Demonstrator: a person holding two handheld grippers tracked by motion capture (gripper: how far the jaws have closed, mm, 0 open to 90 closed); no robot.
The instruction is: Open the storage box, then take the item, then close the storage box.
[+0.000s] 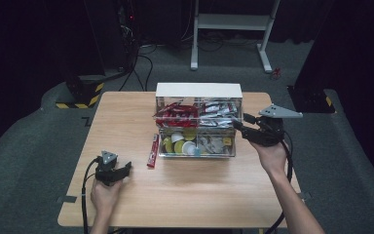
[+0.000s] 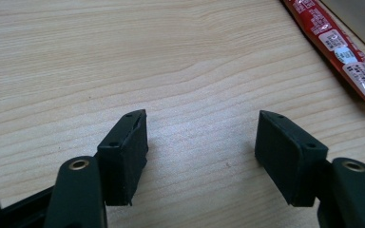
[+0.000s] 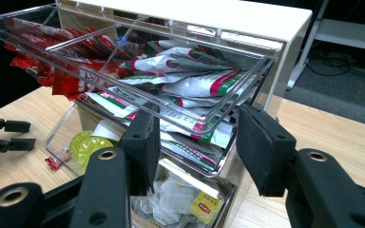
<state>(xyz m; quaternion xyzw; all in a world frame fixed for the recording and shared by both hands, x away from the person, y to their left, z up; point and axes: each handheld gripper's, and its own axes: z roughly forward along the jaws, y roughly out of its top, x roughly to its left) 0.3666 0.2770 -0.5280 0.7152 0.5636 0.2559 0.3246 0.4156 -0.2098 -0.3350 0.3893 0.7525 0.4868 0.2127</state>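
Drawer organiser (image 1: 198, 92), a clear acrylic unit with a white top and back, stands at the far middle of the wooden bench (image 1: 126, 195) and serves as the landmark for all else. Its upper drawer (image 3: 209, 124) is pulled out toward the person; the side nearer the right claw holds white sachets (image 3: 190, 83) printed in red and green, and the far side across a clear divider holds red sachets (image 3: 52, 71). The lower drawer (image 1: 197, 155) is pulled out further and carries yellow and white round capsules (image 1: 180, 144) on the organiser's left half and paper tea bags (image 3: 180, 199) on its right half.

Right claw (image 3: 197, 142) sits at the organiser's right front corner, its tips just before the front corner of the upper drawer. The two black pads (image 3: 261, 147) stand apart, one on each side of that corner; nothing is clamped between them, and whether a pad brushes the acrylic cannot be told.

Left claw (image 2: 202, 152) rests low over bare bench, well to the organiser's front left. Its pads stand wide apart with only wood grain between them.

One loose red sachet (image 1: 152, 151) lies flat on the bench just beside the organiser's left front corner, between the organiser and the left claw, touching neither claw.
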